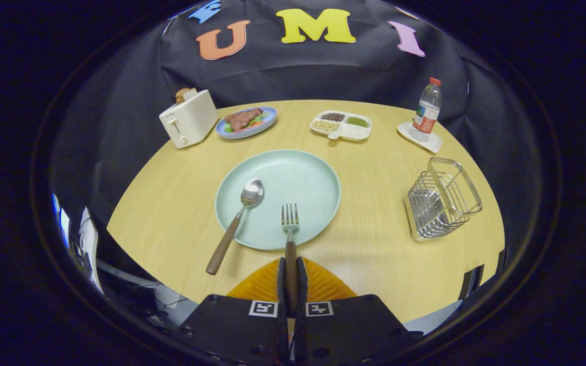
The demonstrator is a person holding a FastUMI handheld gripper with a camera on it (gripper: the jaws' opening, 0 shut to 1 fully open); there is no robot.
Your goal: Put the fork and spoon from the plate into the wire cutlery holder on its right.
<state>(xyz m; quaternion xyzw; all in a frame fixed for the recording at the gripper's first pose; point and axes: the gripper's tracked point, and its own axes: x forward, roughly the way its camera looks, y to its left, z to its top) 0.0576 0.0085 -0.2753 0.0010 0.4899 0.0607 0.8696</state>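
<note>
A pale green plate [298,173] lies in the middle of the round wooden table. A spoon [237,218] with a brown wooden handle rests on the plate's left side, its handle sticking out over the rim toward me. The fork [290,223] points its tines onto the plate's near edge, and its brown handle runs back between my fingers. My gripper [291,269] is shut on that handle, both fingers pressed against it. The wire cutlery holder [441,199] stands to the right of the plate, with nothing inside that I can see.
Beyond the plate stand a cream toaster [187,118] with bread, a blue plate of food [246,122], and a white divided dish [341,125] of beans. A water bottle [427,111] stands on a white coaster far right. The table's near edge is just under my fingers.
</note>
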